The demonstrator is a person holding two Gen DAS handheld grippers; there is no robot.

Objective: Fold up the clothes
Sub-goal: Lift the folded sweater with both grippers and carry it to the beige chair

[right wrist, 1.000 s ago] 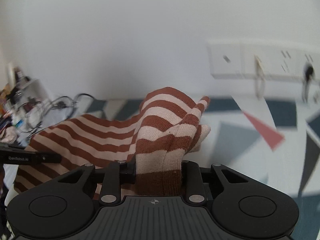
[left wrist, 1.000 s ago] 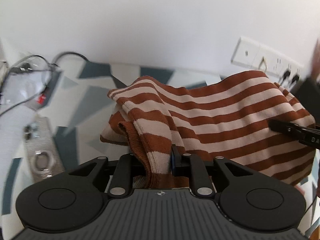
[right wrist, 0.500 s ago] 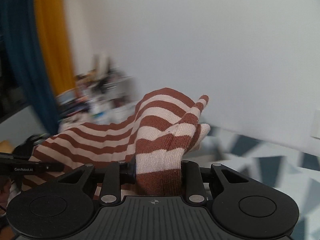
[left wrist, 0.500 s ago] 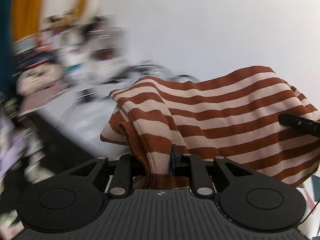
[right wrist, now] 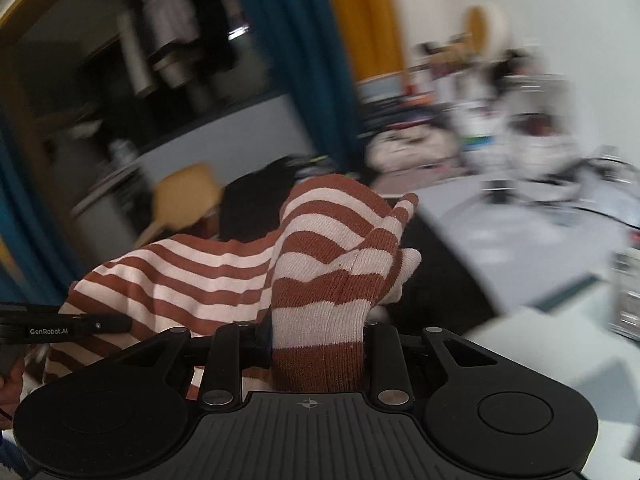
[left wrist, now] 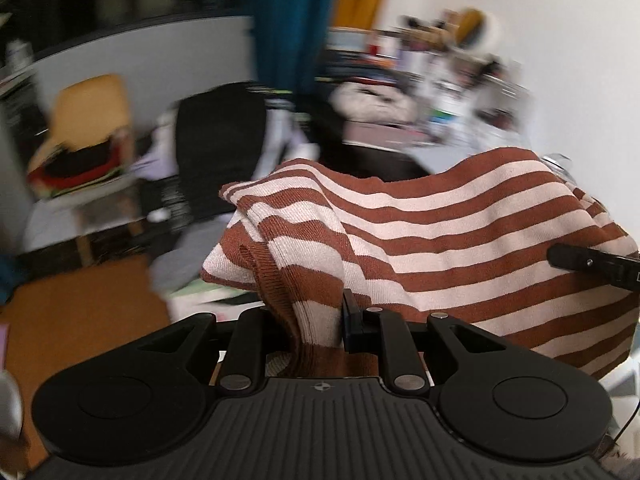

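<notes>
While the room behind blurs, we hold the brown-and-cream striped sweater off the table, stretched between our two tools. Our left tool pinches a bunched edge of it, and our right tool is clamped narrowly on another ribbed fold, left of the table.

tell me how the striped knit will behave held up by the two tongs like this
Likely floppy: the knit sags and folds between the left tongs and right tongs. Probably light, since small pinches of cloth carry it. The ribbed weave looks grippy, so slipping seems unlikely.
</notes>
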